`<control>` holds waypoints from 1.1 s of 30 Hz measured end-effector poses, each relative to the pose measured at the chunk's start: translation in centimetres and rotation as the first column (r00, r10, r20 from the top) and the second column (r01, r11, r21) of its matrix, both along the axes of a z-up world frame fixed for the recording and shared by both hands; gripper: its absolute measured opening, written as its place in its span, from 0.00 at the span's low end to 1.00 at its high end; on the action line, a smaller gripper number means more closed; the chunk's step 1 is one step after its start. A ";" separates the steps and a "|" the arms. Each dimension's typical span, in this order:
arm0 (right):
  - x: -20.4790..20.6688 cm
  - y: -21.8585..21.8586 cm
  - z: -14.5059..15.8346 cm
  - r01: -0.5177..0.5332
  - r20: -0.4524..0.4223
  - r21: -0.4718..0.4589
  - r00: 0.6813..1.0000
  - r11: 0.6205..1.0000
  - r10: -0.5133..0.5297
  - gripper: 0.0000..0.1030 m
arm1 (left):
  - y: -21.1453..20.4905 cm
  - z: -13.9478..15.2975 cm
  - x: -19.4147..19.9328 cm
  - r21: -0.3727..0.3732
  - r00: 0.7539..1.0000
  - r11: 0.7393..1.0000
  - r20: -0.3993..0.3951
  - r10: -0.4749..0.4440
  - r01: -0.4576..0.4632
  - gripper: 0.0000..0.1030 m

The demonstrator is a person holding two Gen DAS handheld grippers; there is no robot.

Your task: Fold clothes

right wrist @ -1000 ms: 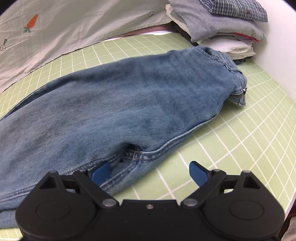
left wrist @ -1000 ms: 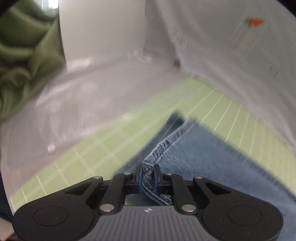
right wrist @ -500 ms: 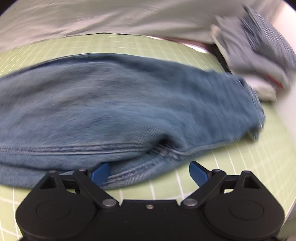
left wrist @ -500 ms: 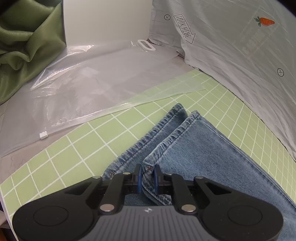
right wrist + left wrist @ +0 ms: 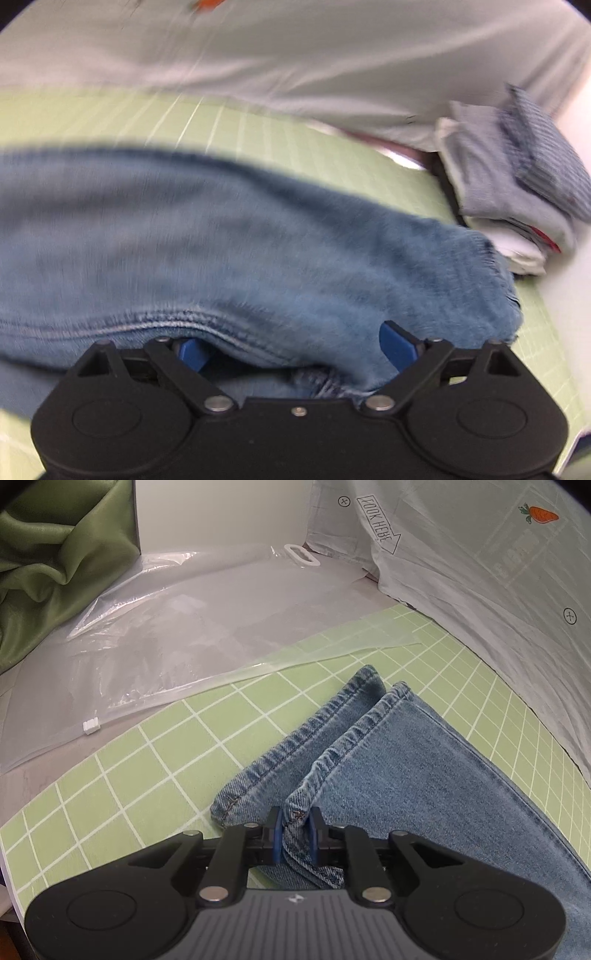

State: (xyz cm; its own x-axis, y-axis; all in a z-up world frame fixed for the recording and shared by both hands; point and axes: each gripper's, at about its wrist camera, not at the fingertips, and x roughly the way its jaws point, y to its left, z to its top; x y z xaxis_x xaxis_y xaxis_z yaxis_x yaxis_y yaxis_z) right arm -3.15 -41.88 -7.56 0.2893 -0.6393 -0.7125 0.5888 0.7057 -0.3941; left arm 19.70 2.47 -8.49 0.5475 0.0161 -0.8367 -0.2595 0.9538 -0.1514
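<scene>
At the near edge of the left view, your left gripper is pinched narrow on the upper hem of the jeans; the other hem lies flat on the mat just beside it. Right gripper stands wide, denim between the jaws near the crotch seam, pads not pressing; that view is blurred, so exact contact is hard to tell.

My read: legs are stacked, next is the cross fold, hems to waist.
- Close the right on both layers at the seam before you lift, or only the top layer comes.
- Left has one hem only. Regrip both hems, or the lower leg will likely lag and skew the fold.
- Lift both ends level, lay down slowly, line up the edges.

Room, near to far:
- Left: bare mat beside the hems, then a clear bag overlapping the mat edge, green cloth beyond. Keep the hems off the bag.
- Far side: printed sheet rises just past the jeans.
- Right: folded stack sits near the waist end. Little slack there, so fold toward the middle of the mat.
</scene>
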 end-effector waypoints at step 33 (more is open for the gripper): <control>-3.8 0.9 0.6 0.043 -0.047 -0.046 0.998 0.998 -0.045 0.38 | 1.6 1.0 -1.0 -0.027 0.998 0.999 0.059 -0.028 0.029 0.17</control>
